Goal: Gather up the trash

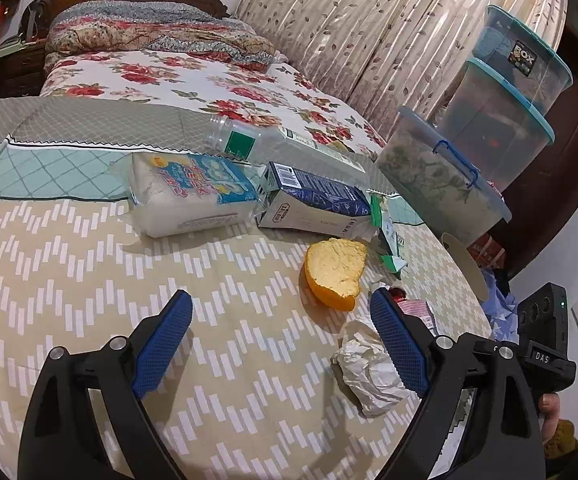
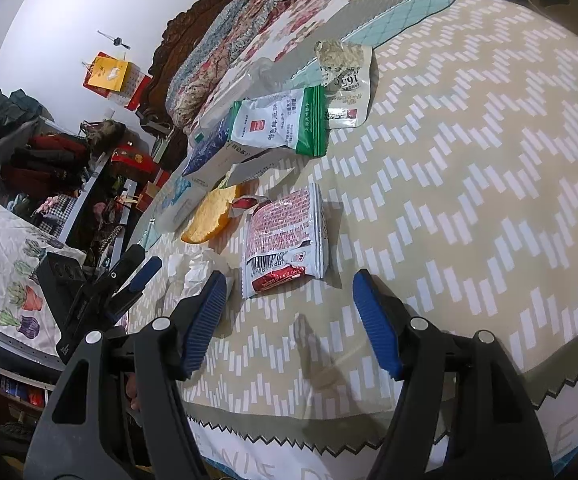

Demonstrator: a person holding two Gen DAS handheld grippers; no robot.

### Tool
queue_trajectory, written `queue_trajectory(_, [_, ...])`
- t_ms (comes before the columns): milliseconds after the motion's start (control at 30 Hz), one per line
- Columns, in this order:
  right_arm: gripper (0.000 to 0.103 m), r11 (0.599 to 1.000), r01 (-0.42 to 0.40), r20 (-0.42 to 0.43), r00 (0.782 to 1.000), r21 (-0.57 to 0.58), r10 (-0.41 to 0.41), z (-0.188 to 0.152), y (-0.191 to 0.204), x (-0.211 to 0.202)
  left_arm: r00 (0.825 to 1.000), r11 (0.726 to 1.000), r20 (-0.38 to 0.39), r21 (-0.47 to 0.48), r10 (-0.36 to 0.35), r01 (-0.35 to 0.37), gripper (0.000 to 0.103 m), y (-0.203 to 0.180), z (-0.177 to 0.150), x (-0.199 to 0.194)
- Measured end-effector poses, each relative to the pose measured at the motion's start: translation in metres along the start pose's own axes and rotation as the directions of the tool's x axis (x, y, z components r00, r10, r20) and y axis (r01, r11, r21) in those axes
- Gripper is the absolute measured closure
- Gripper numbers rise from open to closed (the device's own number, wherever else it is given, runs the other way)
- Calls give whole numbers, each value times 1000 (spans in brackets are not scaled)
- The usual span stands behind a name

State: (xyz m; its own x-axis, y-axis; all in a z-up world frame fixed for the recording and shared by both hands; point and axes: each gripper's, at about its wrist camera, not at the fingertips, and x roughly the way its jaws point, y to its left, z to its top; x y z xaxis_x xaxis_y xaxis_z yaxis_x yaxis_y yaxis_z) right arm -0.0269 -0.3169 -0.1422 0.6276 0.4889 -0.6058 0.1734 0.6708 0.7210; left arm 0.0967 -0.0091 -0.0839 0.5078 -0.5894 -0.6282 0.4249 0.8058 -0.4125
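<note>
Both grippers, left gripper (image 1: 281,316) and right gripper (image 2: 289,300), spread wide, empty; lower-centre red wrapper (image 2: 285,240) light, crinkly, slippery: best pinched across an edge.

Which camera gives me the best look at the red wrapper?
Right wrist: the red wrapper lies flat and whole just ahead of the open right gripper. Left wrist shows only a sliver of it, behind a left finger.

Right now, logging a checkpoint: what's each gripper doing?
Left gripper: open, holding nothing.
Right gripper: open, holding nothing.
</note>
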Motion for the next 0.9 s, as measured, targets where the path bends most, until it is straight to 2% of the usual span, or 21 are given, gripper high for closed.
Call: queue_trajectory(900, [35, 1000, 2, 0, 1000, -13, -2, 6, 3, 7, 1000, 1000, 0, 3, -2, 2, 16, -3, -1, 0])
